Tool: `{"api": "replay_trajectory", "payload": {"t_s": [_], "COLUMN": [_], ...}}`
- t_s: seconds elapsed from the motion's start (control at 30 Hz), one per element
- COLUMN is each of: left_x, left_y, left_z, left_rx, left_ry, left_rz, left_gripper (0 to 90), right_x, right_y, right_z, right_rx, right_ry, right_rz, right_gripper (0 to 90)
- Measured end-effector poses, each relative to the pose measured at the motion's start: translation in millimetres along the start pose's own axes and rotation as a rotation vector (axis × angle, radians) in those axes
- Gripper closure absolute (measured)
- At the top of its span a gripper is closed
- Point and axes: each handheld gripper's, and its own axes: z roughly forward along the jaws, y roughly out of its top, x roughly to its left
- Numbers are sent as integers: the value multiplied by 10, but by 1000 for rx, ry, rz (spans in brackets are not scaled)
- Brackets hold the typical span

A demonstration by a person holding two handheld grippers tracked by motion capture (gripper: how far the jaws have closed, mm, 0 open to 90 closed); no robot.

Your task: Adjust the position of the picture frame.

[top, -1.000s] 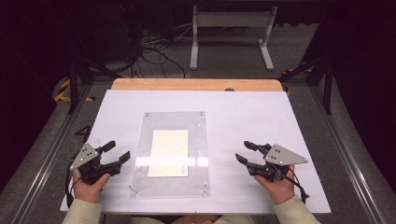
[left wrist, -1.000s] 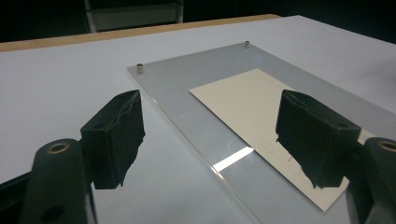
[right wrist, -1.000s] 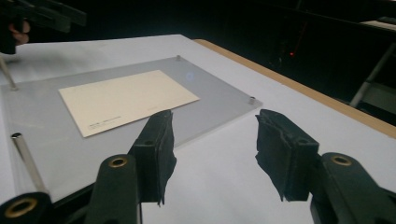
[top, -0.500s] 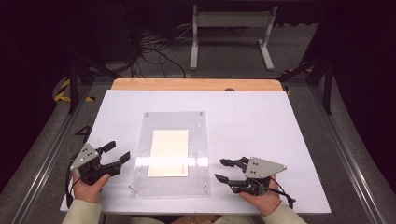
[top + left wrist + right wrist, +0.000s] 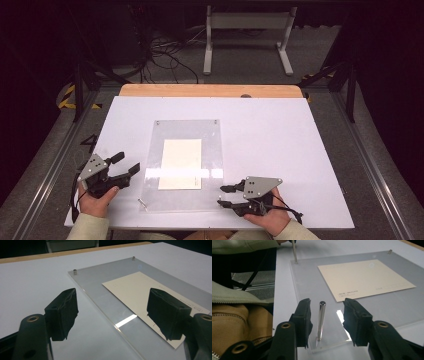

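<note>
A clear acrylic plate [image 5: 185, 131] lies on the white table with a cream card [image 5: 181, 163] under it. Short metal pins stand at its corners; the near-left pin [image 5: 143, 204] leans. My right gripper [image 5: 221, 195] sits at the plate's near-right corner. In the right gripper view its jaws have just been closing around the upright corner pin [image 5: 321, 320], and the pads stand apart from it on both sides. My left gripper [image 5: 128, 162] rests open left of the plate, with nothing between its jaws; the plate's edge [image 5: 100, 277] and card [image 5: 140, 287] lie ahead of it.
A wooden strip [image 5: 210, 90] runs along the table's far edge. Beyond it the floor holds cables [image 5: 165, 60] and a white stand [image 5: 247, 30]. A light green sleeve [image 5: 234, 293] sits close at the left of the right gripper view. Bare white table [image 5: 280, 135] stretches right of the plate.
The right gripper has slid left and nearer to the person, up to the plate's near-right corner, and its jaws have narrowed around the pin. The left gripper has stayed put.
</note>
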Motion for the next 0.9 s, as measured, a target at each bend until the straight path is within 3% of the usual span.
{"api": "replay_trajectory", "payload": {"t_s": [0.27,0.3,0.33,0.57,0.73,0.77,0.8,0.87,0.9], "left_x": [-1,-1,0,6,13,14,14,11,2], "left_y": [0,0,-2,-4,-11,-14,-14,-12,-11], "left_z": [2,2,4,4,2,7,7,6,12], "left_rx": [13,15,13,19,19,18,18,26,25], "left_ry": [-3,-4,-4,-5,-1,1,1,2,0], "left_rz": [5,6,5,4,-2,-2,-2,2,-1], "left_gripper": [254,254,254,255,256,256,256,256,256], "right_x": [29,28,25,36,-84,-172,-172,-271,-387], "right_y": [-5,-8,-11,45,105,121,121,137,160], "right_z": [147,160,175,148,-54,-163,-163,-265,-362], "right_rx": [66,74,84,101,99,96,96,101,108], "right_ry": [22,21,20,10,-72,-121,-121,-165,-213], "right_rz": [-15,-13,-15,2,14,28,28,36,42], "right_gripper": [712,744,831,844,846,847,847,848,849]}}
